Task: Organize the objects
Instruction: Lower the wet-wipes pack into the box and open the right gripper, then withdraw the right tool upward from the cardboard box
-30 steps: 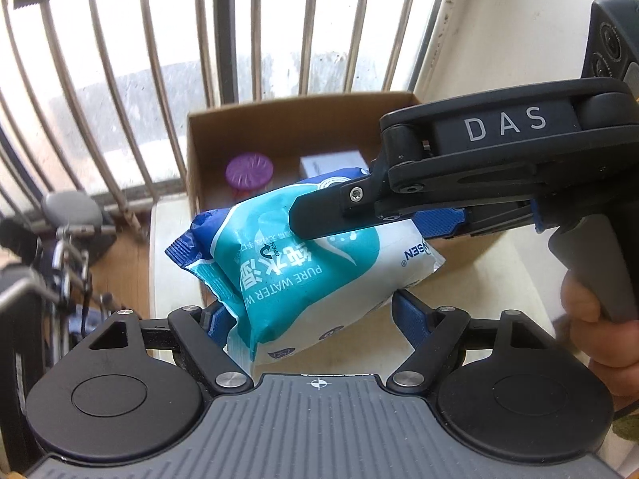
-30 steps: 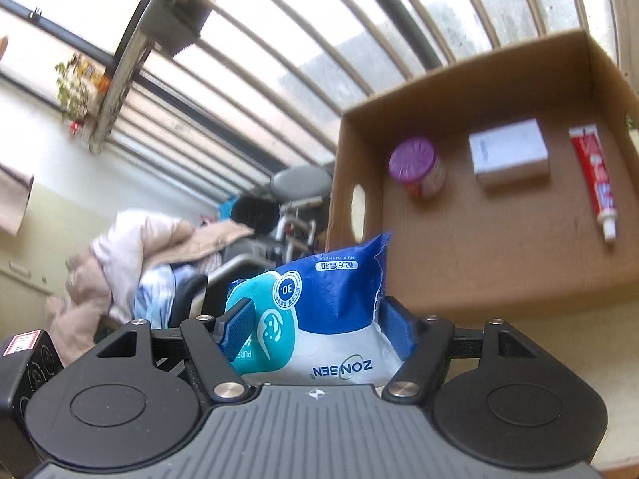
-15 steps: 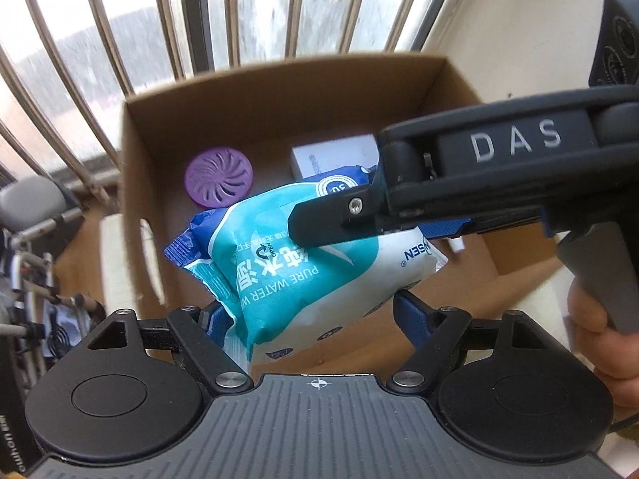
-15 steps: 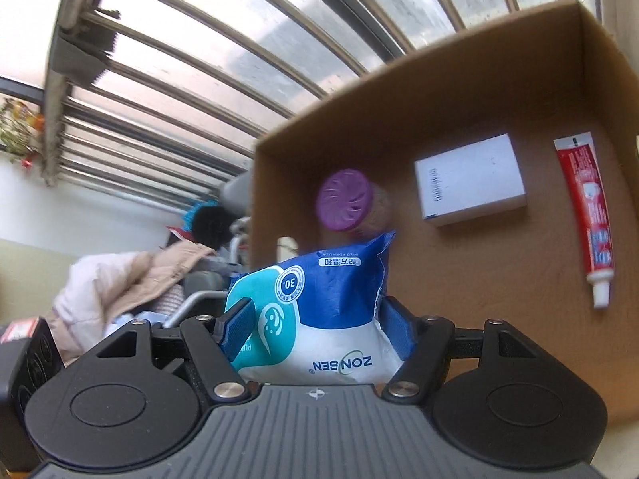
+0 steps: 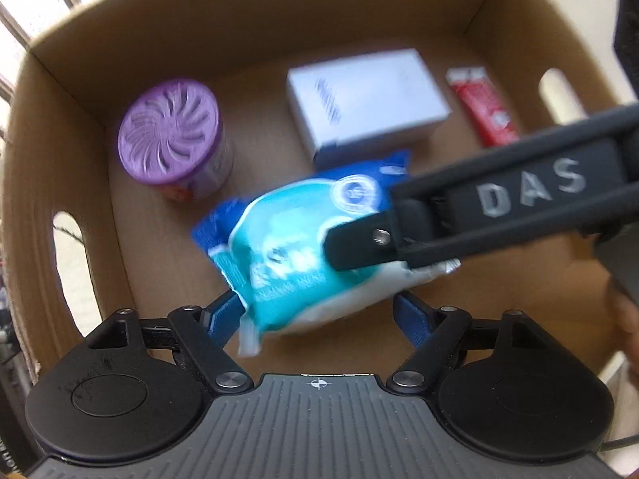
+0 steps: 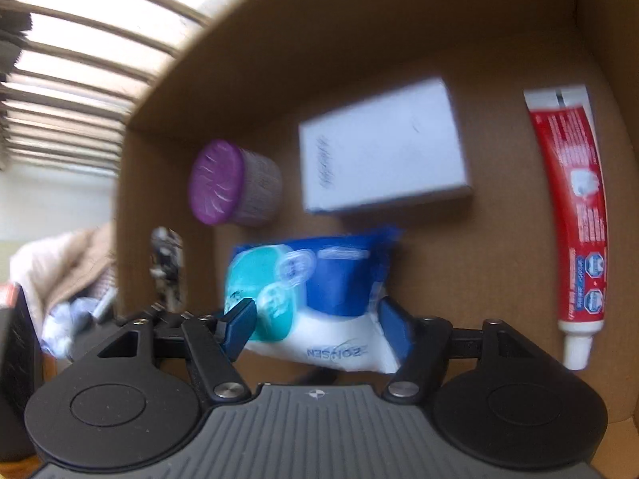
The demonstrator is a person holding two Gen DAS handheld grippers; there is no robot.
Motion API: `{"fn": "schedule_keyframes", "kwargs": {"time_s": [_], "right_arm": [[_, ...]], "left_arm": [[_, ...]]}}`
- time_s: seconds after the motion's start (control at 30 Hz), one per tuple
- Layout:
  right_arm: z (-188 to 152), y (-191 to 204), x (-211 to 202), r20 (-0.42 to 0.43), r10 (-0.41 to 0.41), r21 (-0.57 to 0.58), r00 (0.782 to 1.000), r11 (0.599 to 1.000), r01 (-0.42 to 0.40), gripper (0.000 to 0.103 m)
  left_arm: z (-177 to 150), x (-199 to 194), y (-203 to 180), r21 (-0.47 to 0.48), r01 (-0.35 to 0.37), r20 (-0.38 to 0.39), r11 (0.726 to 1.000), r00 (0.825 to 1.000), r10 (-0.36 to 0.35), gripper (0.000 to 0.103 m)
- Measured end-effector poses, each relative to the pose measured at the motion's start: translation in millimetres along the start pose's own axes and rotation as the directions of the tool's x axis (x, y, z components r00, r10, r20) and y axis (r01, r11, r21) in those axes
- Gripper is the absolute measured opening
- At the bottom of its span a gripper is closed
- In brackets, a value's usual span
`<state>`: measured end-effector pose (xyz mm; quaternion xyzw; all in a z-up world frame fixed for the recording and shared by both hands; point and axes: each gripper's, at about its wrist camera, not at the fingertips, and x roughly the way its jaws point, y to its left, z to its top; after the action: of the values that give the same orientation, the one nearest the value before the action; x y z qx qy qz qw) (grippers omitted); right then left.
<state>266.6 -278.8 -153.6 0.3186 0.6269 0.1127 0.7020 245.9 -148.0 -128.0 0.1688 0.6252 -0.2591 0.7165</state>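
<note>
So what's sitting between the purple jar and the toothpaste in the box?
The white box lies between the purple jar and the toothpaste; the right wrist view shows it best.

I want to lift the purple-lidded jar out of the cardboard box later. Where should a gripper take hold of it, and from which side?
Take the purple-lidded jar across its round side wall just under the lid, coming straight down from above. It stands upright on the floor of the cardboard box with the box's left wall close by, so a sideways approach looks cramped. The vented lid top offers no edge to pinch.
</note>
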Motion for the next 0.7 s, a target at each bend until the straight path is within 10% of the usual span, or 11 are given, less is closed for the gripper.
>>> {"fn": "schedule_keyframes", "kwargs": {"time_s": [0.43,0.7], "right_arm": [[-11,-14,-34,0.070,0.025,0.105,0.997,0.994,-0.032,0.076],[-44,27,-110,0.221,-0.036,0.027,0.975,0.999,0.031,0.084]], "left_arm": [[-34,-60,3,-0.079,-0.005,0.099,0.997,0.995,0.012,0.084],[-35,-156,-1,-0.100,-0.011,0.368,0.995,0.929,0.047,0.087]]}}
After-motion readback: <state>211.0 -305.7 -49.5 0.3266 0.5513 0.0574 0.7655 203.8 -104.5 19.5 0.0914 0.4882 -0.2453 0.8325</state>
